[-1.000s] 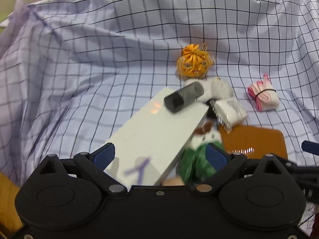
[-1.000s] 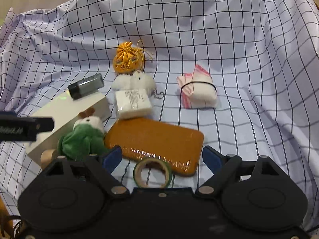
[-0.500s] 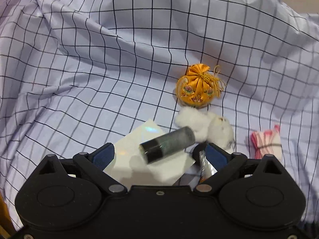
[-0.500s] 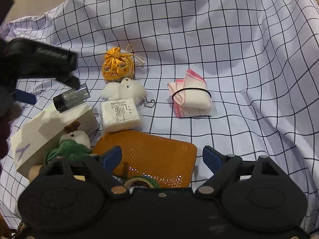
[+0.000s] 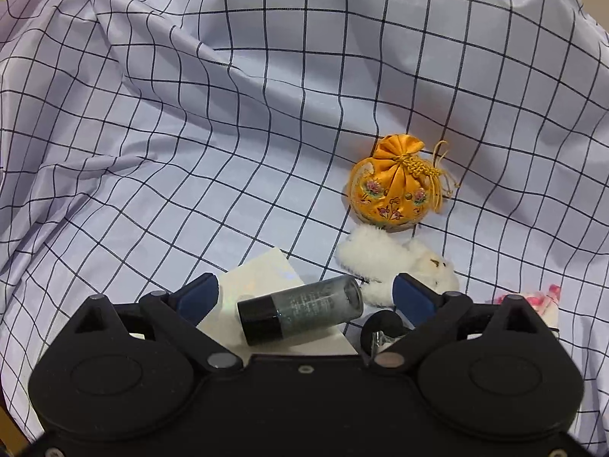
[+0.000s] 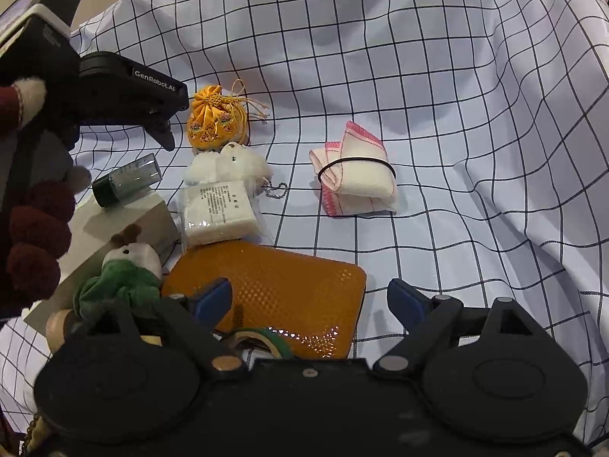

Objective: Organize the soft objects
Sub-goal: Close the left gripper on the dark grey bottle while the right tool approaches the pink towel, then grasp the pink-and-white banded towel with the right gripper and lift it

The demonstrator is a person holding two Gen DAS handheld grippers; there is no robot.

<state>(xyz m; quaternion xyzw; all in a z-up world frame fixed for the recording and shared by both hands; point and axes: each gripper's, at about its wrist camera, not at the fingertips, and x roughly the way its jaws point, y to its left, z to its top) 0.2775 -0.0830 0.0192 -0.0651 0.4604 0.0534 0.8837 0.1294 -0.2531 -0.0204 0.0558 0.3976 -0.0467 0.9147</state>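
Observation:
My left gripper (image 5: 304, 297) is open above a white box (image 5: 262, 278). A dark bottle (image 5: 300, 310) lies on that box between the blue pads, and neither pad touches it. Beyond it sit an orange drawstring pouch (image 5: 394, 194) and a white plush (image 5: 396, 262). My right gripper (image 6: 309, 301) is open and empty over an orange mat (image 6: 281, 289). In the right wrist view a green plush (image 6: 121, 278) lies at the left, with a packet of white pads (image 6: 219, 209) mid-left. A banded pink-edged cloth (image 6: 354, 179) sits at centre.
A checked sheet (image 6: 456, 95) covers the surface and rises in folds behind and at both sides. A tape roll (image 6: 262, 339) and a wooden cylinder (image 6: 57, 327) lie near my right gripper. A dark red fuzzy sleeve (image 6: 38, 236) fills the left edge.
My left gripper has moved along the white box to the bottle and rolled; the green plush has left its view. It now shows at the upper left of the right wrist view.

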